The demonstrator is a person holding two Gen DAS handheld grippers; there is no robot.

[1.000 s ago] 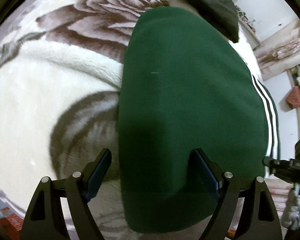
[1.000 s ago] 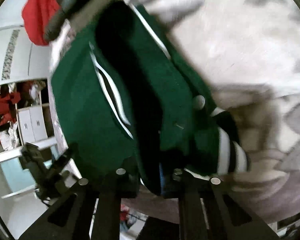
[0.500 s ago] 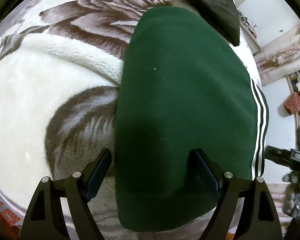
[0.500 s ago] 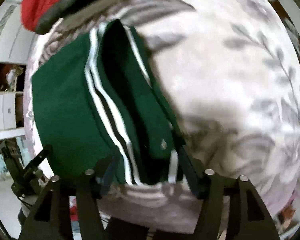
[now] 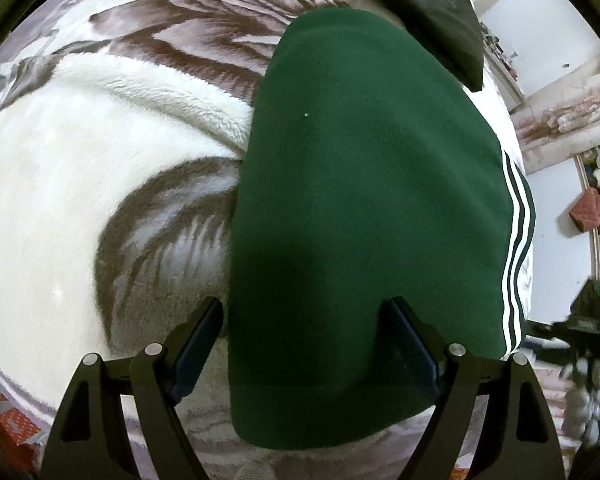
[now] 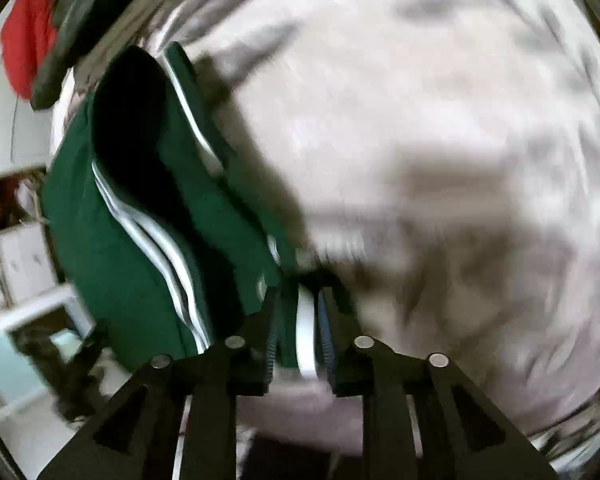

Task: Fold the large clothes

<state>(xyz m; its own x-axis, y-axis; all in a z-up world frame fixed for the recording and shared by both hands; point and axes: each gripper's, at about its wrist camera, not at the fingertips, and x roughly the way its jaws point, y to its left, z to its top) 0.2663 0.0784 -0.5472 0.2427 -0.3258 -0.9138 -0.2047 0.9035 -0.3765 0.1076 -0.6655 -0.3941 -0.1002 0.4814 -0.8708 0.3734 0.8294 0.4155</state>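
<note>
Blanket (image 5: 80, 184): plush, white with brown-grey leaf and petal pattern, spread across the bed and filling most of both views; in the right wrist view (image 6: 440, 140) it is blurred.

Green garment (image 5: 364, 208): large dark green fleece piece, folded, lying flat on the blanket right of centre in the left wrist view. White stripes (image 5: 514, 240) run along its right edge. In the right wrist view the same garment (image 6: 112, 248) lies at the left, its layers parted around a dark fold, stripes showing along the edges.

Black garment (image 5: 428, 4): dark, slightly glossy, lying beyond the top edge of the green garment, touching or overlapping it.

Red cloth (image 6: 26, 36): at the upper left of the right wrist view, beside a dark item; detail blurred.

Left hand-held gripper (image 5: 306, 340): jaws wide apart, one finger over the blanket just left of the garment's edge, the other over the green fabric; nothing pinched.

Right hand-held gripper (image 6: 298, 336): jaws have just been closing and stand narrow, clamped on the garment's striped green-and-white edge at its near corner.
</note>
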